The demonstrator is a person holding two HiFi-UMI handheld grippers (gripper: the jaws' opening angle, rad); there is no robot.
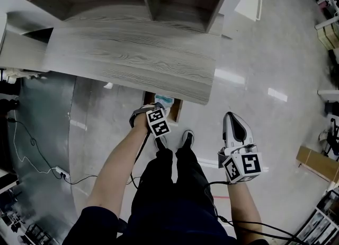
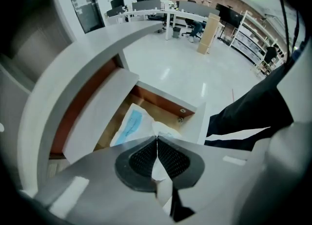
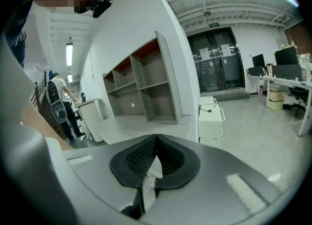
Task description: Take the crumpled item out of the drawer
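Wood-grain desk (image 1: 132, 53) with its open drawer (image 2: 163, 103) drawn out below the front edge for access; left gripper (image 2: 157, 139) lowered into it, jaws pressed together, seemingly on the near edge of the crumpled white-and-blue paper (image 2: 129, 126) lying in the drawer; right gripper (image 3: 156, 139) held aside, jaws together, empty.

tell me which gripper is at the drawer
The left gripper: it is down at the open drawer under the desk, shut on the crumpled item. The right gripper hangs shut over the floor.
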